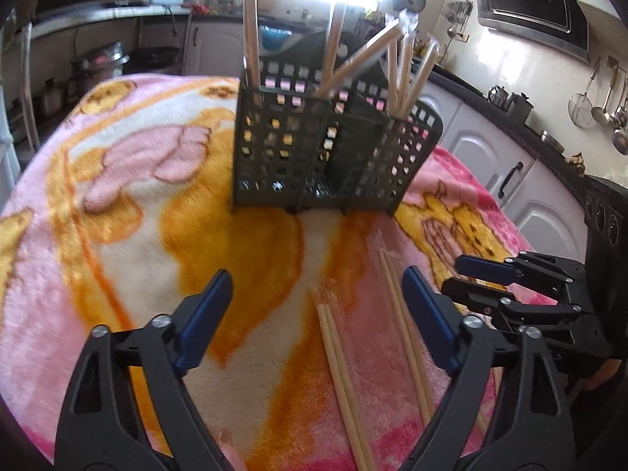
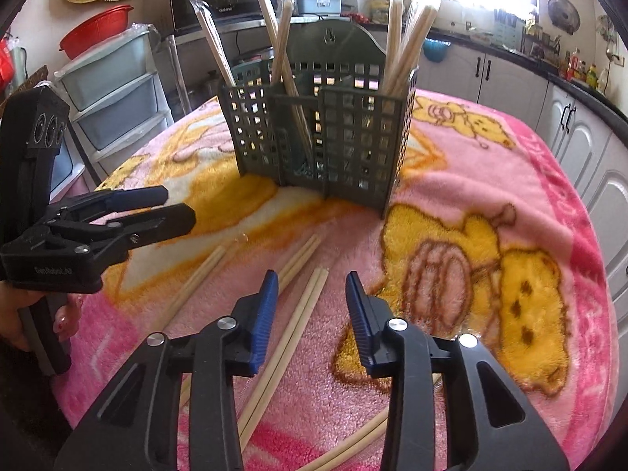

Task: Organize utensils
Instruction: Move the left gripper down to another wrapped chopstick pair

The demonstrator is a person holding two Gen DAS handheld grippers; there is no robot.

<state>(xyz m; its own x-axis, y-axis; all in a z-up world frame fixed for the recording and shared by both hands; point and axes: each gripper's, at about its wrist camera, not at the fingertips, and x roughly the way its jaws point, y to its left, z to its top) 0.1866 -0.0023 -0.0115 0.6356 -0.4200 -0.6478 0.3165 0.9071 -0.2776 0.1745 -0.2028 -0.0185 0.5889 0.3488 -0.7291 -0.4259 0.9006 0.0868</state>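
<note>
Kitchen counters with white cabinet doors (image 2: 581, 145) and hanging ladles (image 1: 606, 98) are seen behind a table covered by a fluffy pink and orange cartoon-print blanket (image 1: 129, 180). On the blanket, toward its far side, a dark grey-green perforated plastic utensil caddy (image 2: 333, 145) is stood upright, divided into compartments. Several pairs of pale wooden chopsticks in clear plastic sleeves (image 2: 400, 43) are stood in it, leaning outward at different angles — some in the left compartments, some in the right one.

Loose pairs of bare wooden chopsticks (image 2: 292, 329) are laid flat on the blanket in front of the caddy, well apart from it. One pair (image 1: 343, 384) is seen between the fingers of the left gripper (image 1: 318, 302), which is held spread wide with nothing clasped. Another pair (image 1: 404, 337) is seen just beside its right finger.

The right gripper (image 2: 312, 306) is likewise held apart and empty, its blue pads (image 2: 265, 318) poised above the blanket, with a pair of chopsticks running beneath the left pad. In the right wrist view the left gripper is seen at the left edge — gripped by a hand with painted nails (image 2: 47, 322).
</note>
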